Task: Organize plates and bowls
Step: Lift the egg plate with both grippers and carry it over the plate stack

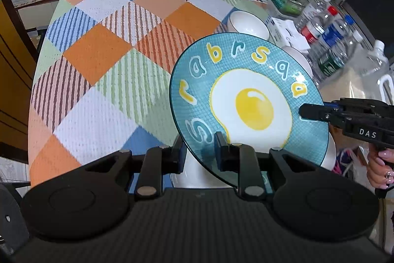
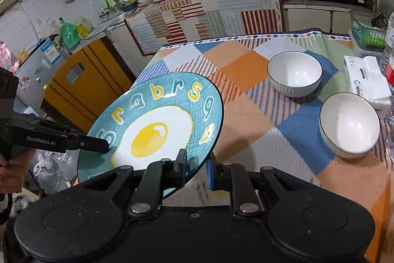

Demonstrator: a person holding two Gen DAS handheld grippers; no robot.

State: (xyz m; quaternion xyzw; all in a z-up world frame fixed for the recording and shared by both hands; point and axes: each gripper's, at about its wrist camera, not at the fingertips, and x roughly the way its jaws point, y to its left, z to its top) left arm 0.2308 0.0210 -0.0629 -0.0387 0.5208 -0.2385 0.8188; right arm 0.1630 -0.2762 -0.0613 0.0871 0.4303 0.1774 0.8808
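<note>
A teal plate [image 1: 248, 100] with a fried-egg picture and yellow letters is held tilted above the table; it also shows in the right wrist view [image 2: 157, 120]. My left gripper [image 1: 200, 152] is shut on its near rim and shows from the side in the right wrist view [image 2: 98, 143]. My right gripper [image 2: 197, 165] is shut on the opposite rim and shows in the left wrist view [image 1: 310, 112]. Two white bowls [image 2: 294, 73] [image 2: 349, 125] stand on the checked tablecloth [image 2: 246, 65]. In the left wrist view one bowl [image 1: 248, 22] shows beyond the plate, another white dish [image 1: 194, 174] lies under it.
A tissue pack [image 2: 364, 78] and a green basket [image 2: 367, 36] sit at the table's right edge. Several water bottles [image 1: 330, 33] stand on the glass surface to the right. A yellow cabinet [image 2: 81, 80] stands left of the table. The kitchen counter [image 2: 204, 9] runs behind.
</note>
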